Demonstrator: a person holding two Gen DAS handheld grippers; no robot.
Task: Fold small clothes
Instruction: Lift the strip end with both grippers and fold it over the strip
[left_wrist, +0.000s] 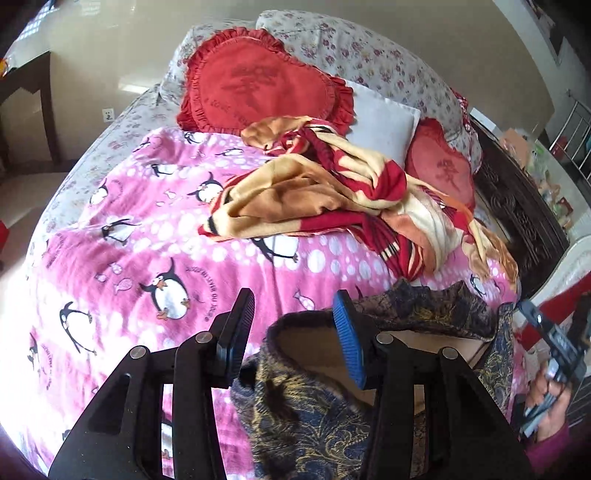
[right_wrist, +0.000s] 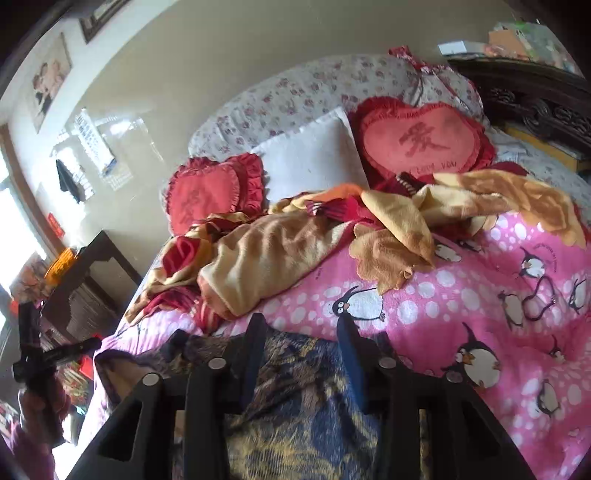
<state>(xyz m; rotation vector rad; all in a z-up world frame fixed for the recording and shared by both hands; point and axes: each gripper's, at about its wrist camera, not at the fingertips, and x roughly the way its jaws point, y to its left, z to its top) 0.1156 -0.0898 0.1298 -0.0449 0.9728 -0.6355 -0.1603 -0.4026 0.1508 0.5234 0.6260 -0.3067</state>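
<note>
A dark blue and gold patterned garment (left_wrist: 314, 417) with a tan lining lies on the pink penguin blanket (left_wrist: 147, 236) at the near edge of the bed. My left gripper (left_wrist: 293, 314) is open above its collar end, the blue pad (left_wrist: 349, 339) over the lining, nothing between the jaws. In the right wrist view the same garment (right_wrist: 299, 406) lies under my right gripper (right_wrist: 301, 332), which is open and empty above its far edge. The other gripper shows at the side of each view, held in a hand (left_wrist: 550, 384).
A crumpled tan and red blanket (left_wrist: 325, 203) lies mid-bed. Red heart cushions (left_wrist: 258, 81) (right_wrist: 421, 140) and a white pillow (right_wrist: 314, 155) sit behind it by the floral bedding. A dark carved headboard (left_wrist: 517, 206) is on the right, and a dark table (right_wrist: 85, 280) stands beside the bed.
</note>
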